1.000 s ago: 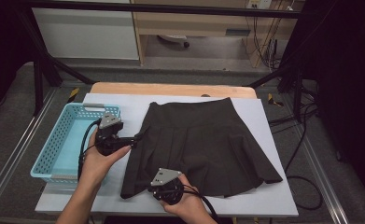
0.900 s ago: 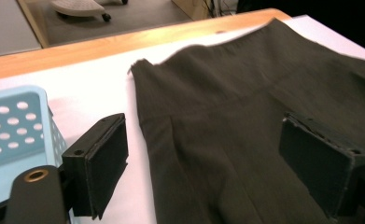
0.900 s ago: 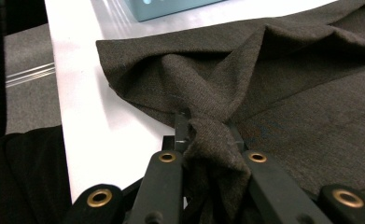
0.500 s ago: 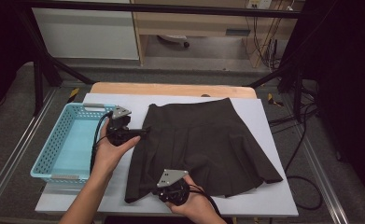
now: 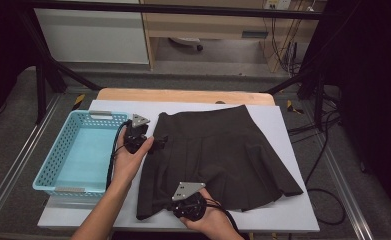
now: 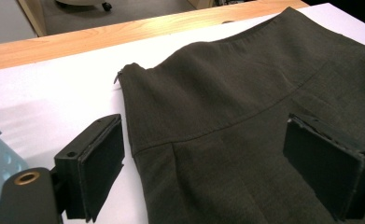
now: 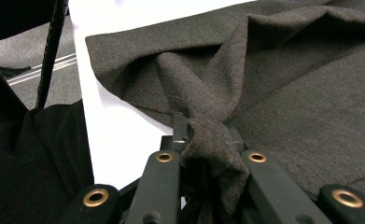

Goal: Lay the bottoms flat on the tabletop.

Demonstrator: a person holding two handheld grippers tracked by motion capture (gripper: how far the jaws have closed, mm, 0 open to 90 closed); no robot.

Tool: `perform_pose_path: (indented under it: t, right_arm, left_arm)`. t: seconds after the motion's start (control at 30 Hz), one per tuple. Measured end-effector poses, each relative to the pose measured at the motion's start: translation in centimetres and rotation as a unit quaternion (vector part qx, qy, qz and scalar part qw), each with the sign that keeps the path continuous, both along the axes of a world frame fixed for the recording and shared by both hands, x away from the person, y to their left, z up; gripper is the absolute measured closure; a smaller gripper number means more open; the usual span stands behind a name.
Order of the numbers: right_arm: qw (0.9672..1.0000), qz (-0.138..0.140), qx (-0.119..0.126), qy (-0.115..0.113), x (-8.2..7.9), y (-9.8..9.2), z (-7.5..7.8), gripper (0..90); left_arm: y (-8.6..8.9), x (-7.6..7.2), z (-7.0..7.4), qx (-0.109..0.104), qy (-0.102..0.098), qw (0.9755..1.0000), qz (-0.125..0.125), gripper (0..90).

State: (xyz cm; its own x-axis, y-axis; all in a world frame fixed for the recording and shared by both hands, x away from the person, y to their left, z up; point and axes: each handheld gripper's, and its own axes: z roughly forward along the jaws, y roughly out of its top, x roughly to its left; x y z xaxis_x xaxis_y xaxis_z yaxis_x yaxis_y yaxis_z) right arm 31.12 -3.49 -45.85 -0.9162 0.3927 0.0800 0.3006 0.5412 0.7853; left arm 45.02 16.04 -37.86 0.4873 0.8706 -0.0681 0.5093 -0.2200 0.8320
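A dark pleated skirt lies flat on the white table cover, waistband at the far side. My left gripper is at the skirt's left edge just below the waistband. In the left gripper view it stands open, one jaw over the white cover and the other over the skirt, which lies between and under them. My right gripper is at the near hem. In the right gripper view it is shut on a bunched fold of the skirt's hem.
An empty light-blue plastic basket stands on the table's left side, right beside my left hand. A wooden table edge runs along the far side. Bare white cover lies to the skirt's right. Cables hang off the table's right side.
My left hand has moved away from me and rightward along the skirt's left edge, up to the waistband. My right hand has stayed at the hem, still gripping it.
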Motion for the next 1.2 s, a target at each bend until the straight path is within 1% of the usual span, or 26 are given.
perform_pose_path:
  t: [0.13, 0.3, 0.4, 0.53, 0.67, 0.77, 0.9, 1.07, 1.2]
  right_arm:
    - [1.0, -0.003, 0.002, 0.007, 0.1, 0.0, 0.0, 82.1]
    - [0.9999, -0.005, 0.003, 0.01, 0.1, 0.0, 0.0, 82.1]
    - [0.9999, -0.002, 0.004, 0.013, 0.2, -0.1, 0.0, 82.2]
    - [1.0, -0.002, 0.003, 0.009, 0.1, -0.1, 0.0, 82.2]
    - [1.0, -0.005, 0.003, 0.008, 0.0, -0.2, 0.0, 82.3]
    - [1.0, -0.001, 0.003, 0.008, -0.1, -0.5, 0.0, 82.4]
    - [1.0, 0.001, -0.002, 0.006, -0.1, -0.9, 0.1, 82.5]
    - [1.0, 0.0, -0.001, 0.008, -0.1, -1.1, 0.1, 82.4]
    - [1.0, 0.001, -0.003, 0.003, -0.2, -1.1, 0.0, 82.4]
  left_arm:
    - [-0.4, 0.6, -0.8, 0.003, 0.004, 1.0, 0.003, 10.8]
    - [-0.9, 1.2, -1.9, 0.008, 0.016, 0.9998, -0.003, 10.8]
    - [-1.1, 1.5, -2.3, 0.011, 0.015, 0.9998, -0.005, 10.8]
    - [-1.1, 1.9, -2.7, 0.002, 0.013, 0.9999, -0.004, 10.8]
    - [-0.9, 2.3, -3.0, 0.005, 0.019, 0.9998, 0.001, 10.7]
    - [-0.7, 2.4, -3.2, 0.004, 0.025, 0.9997, 0.009, 11.0]
    - [-0.8, 2.3, -3.3, 0.01, 0.025, 0.9996, 0.006, 11.6]
    - [-0.8, 2.2, -3.3, 0.01, 0.025, 0.9996, 0.007, 11.9]
    - [-0.7, 2.3, -3.4, 0.011, 0.025, 0.9996, 0.01, 12.8]
